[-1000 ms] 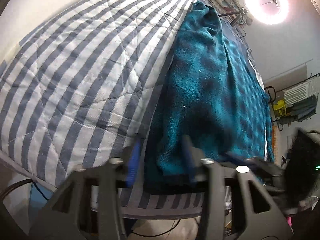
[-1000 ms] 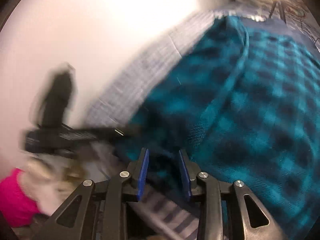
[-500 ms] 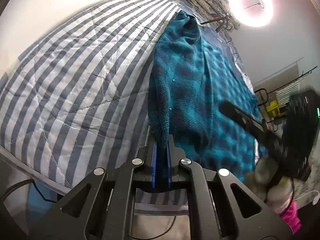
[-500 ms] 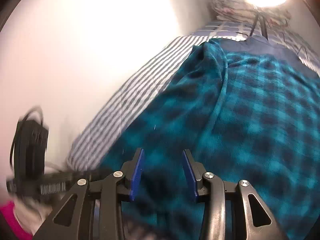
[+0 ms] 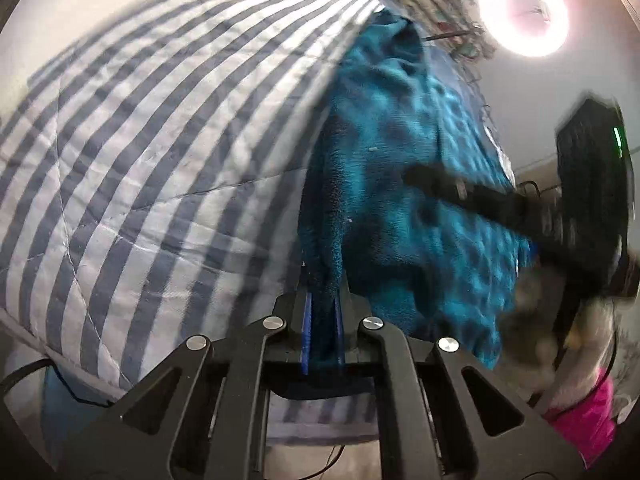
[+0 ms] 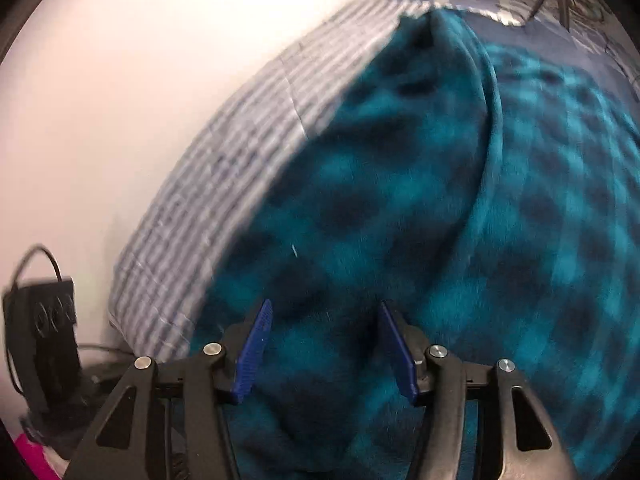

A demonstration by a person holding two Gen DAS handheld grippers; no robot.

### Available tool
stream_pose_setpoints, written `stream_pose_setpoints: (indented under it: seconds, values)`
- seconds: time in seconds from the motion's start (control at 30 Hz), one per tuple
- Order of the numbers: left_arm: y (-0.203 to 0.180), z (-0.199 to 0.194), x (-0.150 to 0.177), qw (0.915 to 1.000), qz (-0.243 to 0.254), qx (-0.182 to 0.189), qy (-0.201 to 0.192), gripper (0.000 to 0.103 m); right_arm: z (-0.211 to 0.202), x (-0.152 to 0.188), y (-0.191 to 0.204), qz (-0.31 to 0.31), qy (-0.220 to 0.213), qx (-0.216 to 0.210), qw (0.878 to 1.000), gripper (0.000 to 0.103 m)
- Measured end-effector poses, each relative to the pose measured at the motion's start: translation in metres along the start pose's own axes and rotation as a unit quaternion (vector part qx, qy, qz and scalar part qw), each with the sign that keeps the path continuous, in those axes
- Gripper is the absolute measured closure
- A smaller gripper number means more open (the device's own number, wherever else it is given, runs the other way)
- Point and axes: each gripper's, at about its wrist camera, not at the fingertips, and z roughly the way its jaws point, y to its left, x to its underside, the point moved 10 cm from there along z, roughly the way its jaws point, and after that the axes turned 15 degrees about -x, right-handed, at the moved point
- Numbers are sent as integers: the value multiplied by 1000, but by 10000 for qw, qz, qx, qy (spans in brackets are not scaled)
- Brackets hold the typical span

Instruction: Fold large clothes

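The teal checked fleece garment (image 5: 400,184) lies spread on a bed, over a blue-and-white striped quilt (image 5: 152,168), and its near edge is pinched between the blue-padded fingers (image 5: 306,332) of the left gripper (image 5: 322,332), which are clamped tight on a narrow fold of the fabric that rises from them in a ridge. In the right wrist view the right gripper (image 6: 326,348) hovers over the same garment (image 6: 420,220) with its fingers (image 6: 254,348) spread well apart; they have just been opening, and the fleece shows in the gap behind them, but neither pad presses on it. Beyond the left gripper, the right one appears in the left wrist view as a dark, blurred bar (image 5: 480,200) reaching across the teal cloth, with a hand and a bright pink sleeve (image 5: 588,420) behind it at the right edge. Farther back the garment narrows to a bunched peak near the far end of the quilt. To the left in the right wrist view, the left gripper's black body (image 6: 48,344) shows against a pale wall (image 6: 140,80). A ring light (image 5: 524,14) glows at the far upper right.
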Motion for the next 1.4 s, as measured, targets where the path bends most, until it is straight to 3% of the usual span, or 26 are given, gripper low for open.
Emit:
stream_pose_setpoints:
  seconds: [0.13, 0.27, 0.4, 0.57, 0.63, 0.7, 0.77, 0.83, 0.87, 0.97, 1.1, 1.4]
  values:
    - [-22, -25, -3, 9990, 284, 56, -345, 98, -3, -37, 4, -108, -80, 20, 9999, 45]
    - [-42, -33, -5, 9976, 504, 134, -465, 98, 19, -71, 6, -63, 290, -43, 9995, 39]
    - [-57, -30, -3, 9967, 661, 153, -446, 98, 43, -92, -6, -84, 488, 502, 9975, 39]
    - [-66, -24, -2, 9953, 833, 38, -490, 98, 73, -91, -24, -45, 801, 1040, 9913, 40]
    - [-72, -18, 0, 9951, 860, -31, -489, 98, 76, -91, -25, -285, 803, 1277, 9881, 49]
    - [-78, -15, 5, 9944, 928, -93, -503, 98, 74, -90, -27, -584, 807, 1618, 9818, 74]
    - [-90, -11, 8, 9938, 975, -117, -527, 99, 72, -90, -24, -645, 749, 1645, 9814, 90]
    - [-101, -13, 9, 9929, 1040, -107, -573, 99, 62, -91, -30, -399, 562, 1311, 9890, 96]
    - [-108, -14, 10, 9918, 1117, -118, -617, 99, 53, -91, -34, -108, 348, 928, 9950, 96]
    - [-138, -16, 13, 9860, 1435, -272, -808, 99, 33, -91, -47, 479, -207, 135, 9985, 97]
    - [-178, -14, 26, 9749, 1942, -430, -1002, 99, -2, -84, -63, 1017, -893, -713, 9882, 97]
    - [-258, 15, 52, 9562, 2717, -504, -964, 99, -77, -43, -119, 1650, -2038, -1536, 9527, 97]
